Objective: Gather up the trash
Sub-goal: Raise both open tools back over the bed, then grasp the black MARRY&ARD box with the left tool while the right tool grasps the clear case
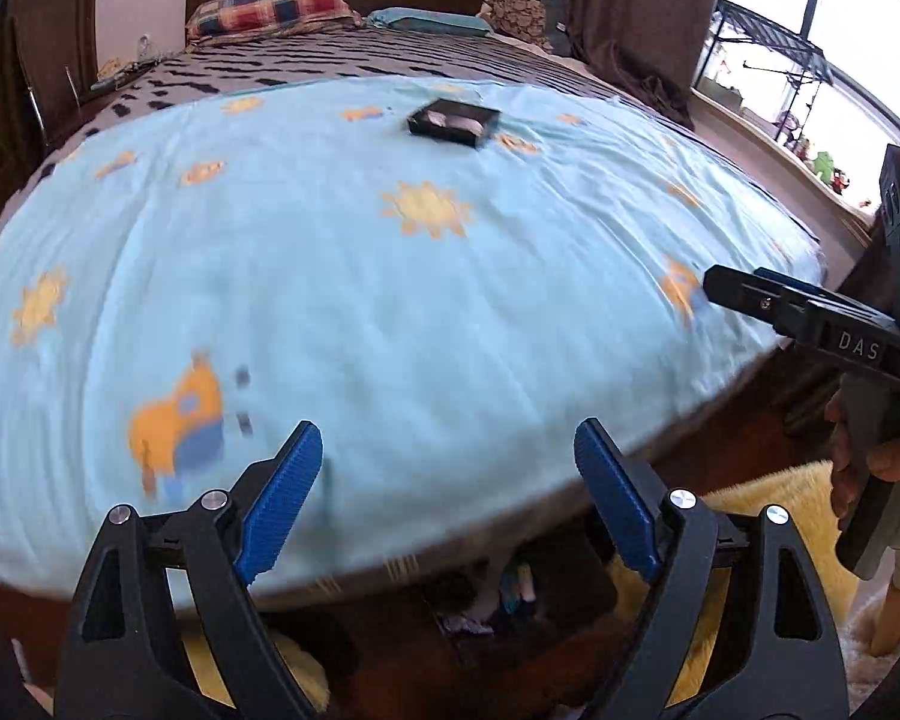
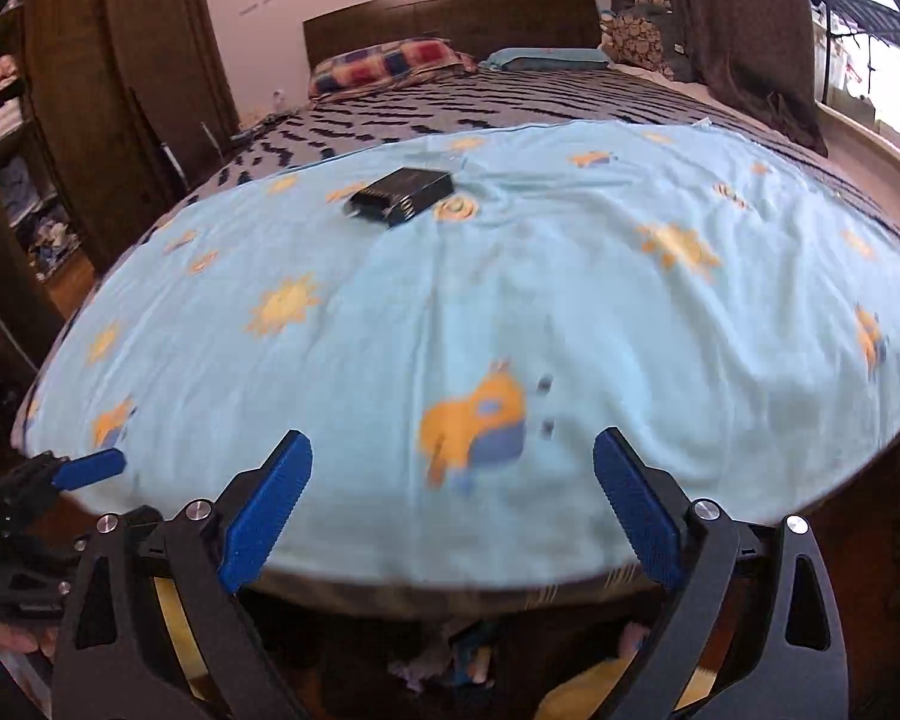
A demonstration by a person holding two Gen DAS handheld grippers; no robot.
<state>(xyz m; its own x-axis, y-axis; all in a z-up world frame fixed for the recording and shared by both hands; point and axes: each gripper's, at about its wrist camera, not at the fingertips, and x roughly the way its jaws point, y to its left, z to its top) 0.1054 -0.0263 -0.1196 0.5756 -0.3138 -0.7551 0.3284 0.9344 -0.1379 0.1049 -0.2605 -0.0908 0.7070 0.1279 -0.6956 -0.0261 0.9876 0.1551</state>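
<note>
Both the left gripper [image 1: 447, 483] and right gripper [image 2: 453, 495] gape wide, holding nothing.

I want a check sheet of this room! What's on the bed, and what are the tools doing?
Surface: light blue sheet with suns and cartoon figures, spread over a dark patterned cover.
Job's things: one black box lying on the sheet, far from both tools.
Clutter: pillows at the headboard.
Grippers: left tool open, empty; right tool open, empty.
Cables: nothing seen.
Surroundings: curtains, window, shelves with clothes.
</note>
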